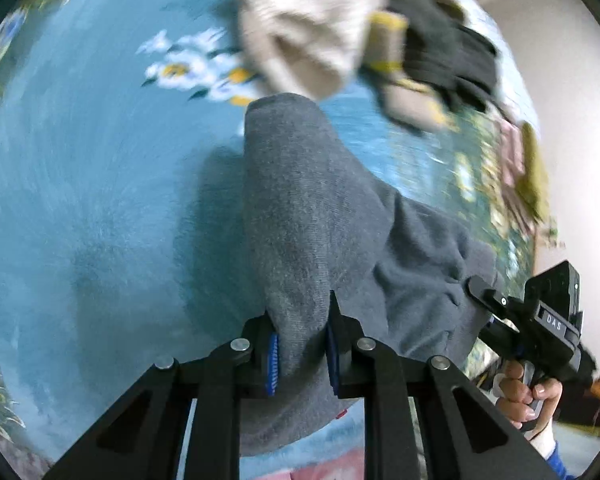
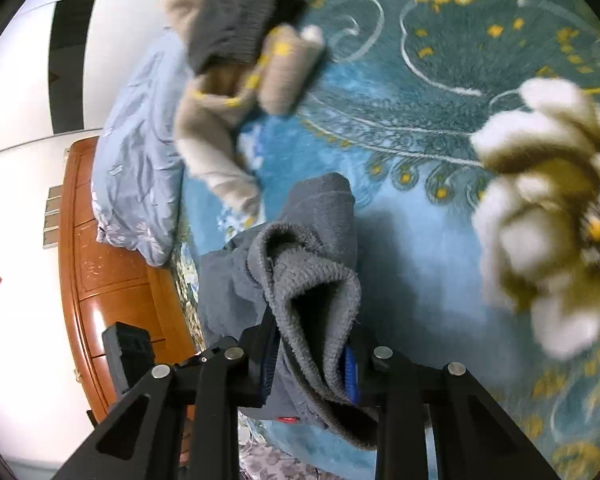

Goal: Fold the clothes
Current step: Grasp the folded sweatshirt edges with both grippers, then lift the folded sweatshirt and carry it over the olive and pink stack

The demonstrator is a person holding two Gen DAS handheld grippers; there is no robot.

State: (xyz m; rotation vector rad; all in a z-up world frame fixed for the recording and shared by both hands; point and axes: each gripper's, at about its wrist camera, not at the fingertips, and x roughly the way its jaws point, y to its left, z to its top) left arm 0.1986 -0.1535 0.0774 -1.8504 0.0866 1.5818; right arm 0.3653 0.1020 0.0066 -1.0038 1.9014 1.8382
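Both grippers, left gripper (image 1: 300,344) and right gripper (image 2: 312,354), jaws clamped on the grey garment (image 1: 320,208), lifted above the blue bedspread (image 1: 80,180). Risky: thick ribbed hem could slip free, dropping onto beige pile (image 1: 300,32) beyond.

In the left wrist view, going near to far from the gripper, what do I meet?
Left gripper → grey knit garment clamped in it → white daisy print on the blue bedspread → beige knit sweater.
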